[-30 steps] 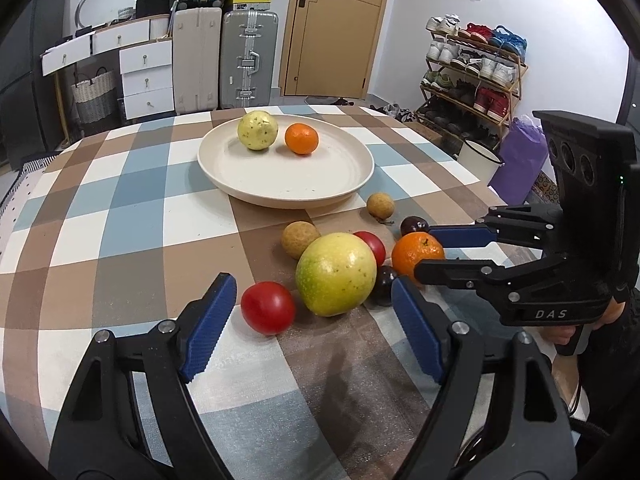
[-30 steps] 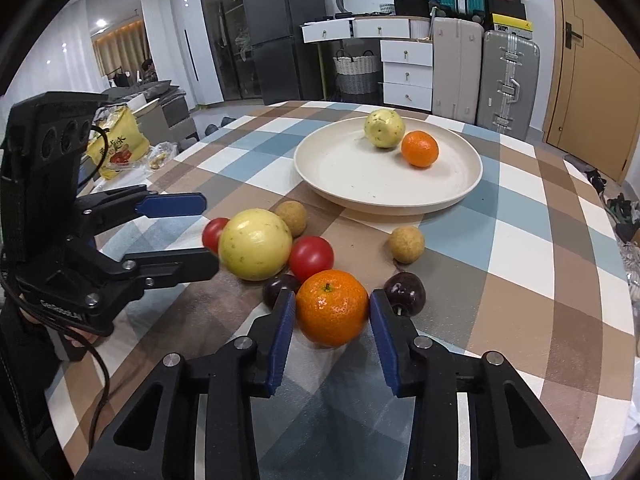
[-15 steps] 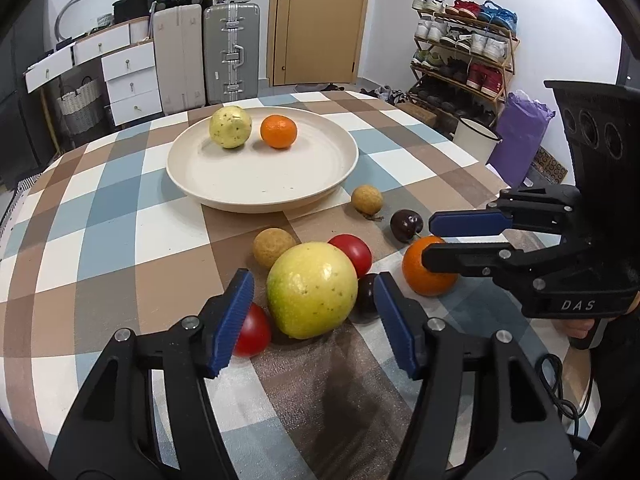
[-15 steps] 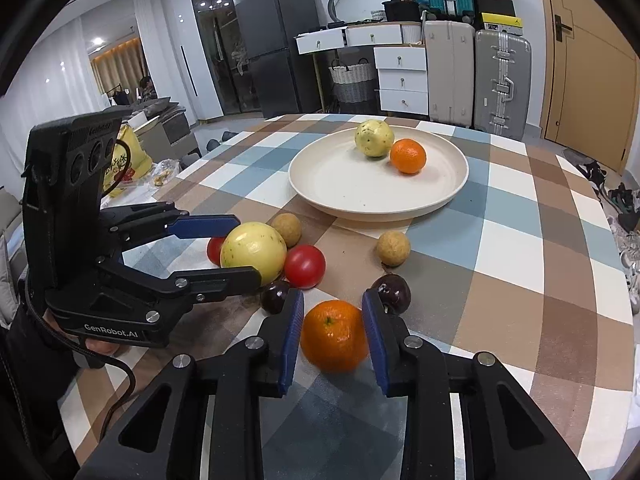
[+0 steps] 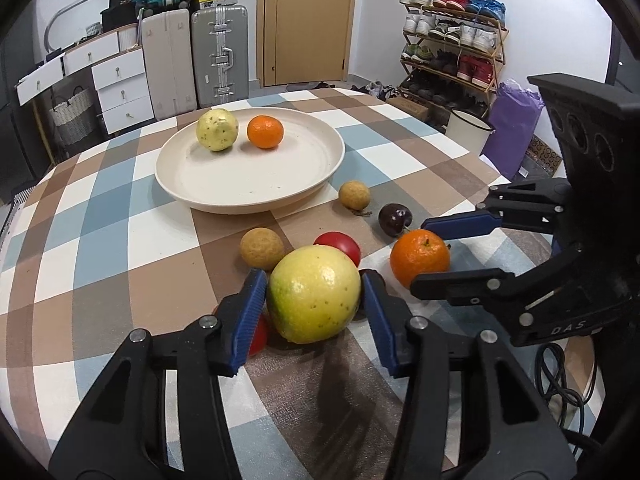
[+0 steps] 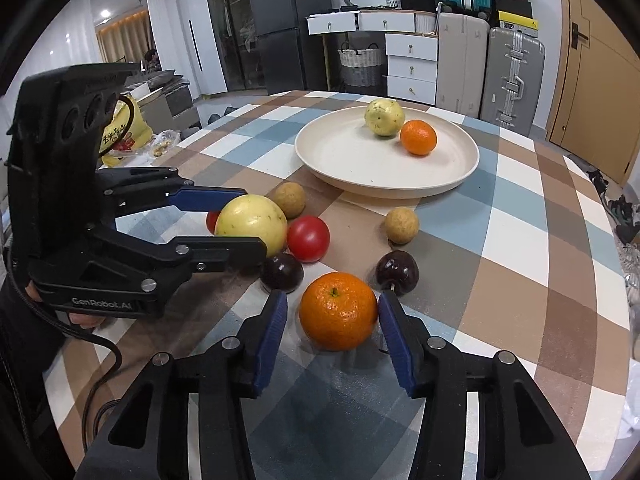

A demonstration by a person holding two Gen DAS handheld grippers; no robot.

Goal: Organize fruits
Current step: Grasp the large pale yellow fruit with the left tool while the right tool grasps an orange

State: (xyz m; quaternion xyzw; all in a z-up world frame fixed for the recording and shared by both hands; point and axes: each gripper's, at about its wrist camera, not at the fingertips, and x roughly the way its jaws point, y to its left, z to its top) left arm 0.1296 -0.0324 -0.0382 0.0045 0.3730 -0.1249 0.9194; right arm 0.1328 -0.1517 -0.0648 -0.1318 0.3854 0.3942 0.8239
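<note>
My left gripper (image 5: 313, 280) is closing its jaws around a large yellow-green fruit (image 5: 314, 298) on the checked tablecloth, and both blue pads touch its sides. The right gripper (image 6: 333, 304) is opening its jaws; an orange (image 6: 338, 310) rests on the cloth between them, with a gap at the left pad. Behind stands a cream plate (image 5: 248, 196) that holds a spotted yellow fruit (image 5: 217, 129) and a second orange (image 5: 265, 132). Each gripper shows in the other's view, the left gripper (image 6: 254, 220) and the right gripper (image 5: 420, 256).
Loose on the cloth lie a red tomato (image 6: 308, 238), two brown round fruits (image 6: 402, 224) (image 6: 290, 199) and two dark plums (image 6: 398, 272) (image 6: 282, 272). Another red fruit (image 5: 258, 336) is half hidden behind my left pad. A yellow bag (image 6: 124, 132) lies beyond the table's left edge.
My left gripper moved forward and its jaws closed in on the yellow-green fruit. The right jaws, tight on the orange half a second ago, have spread off it.
</note>
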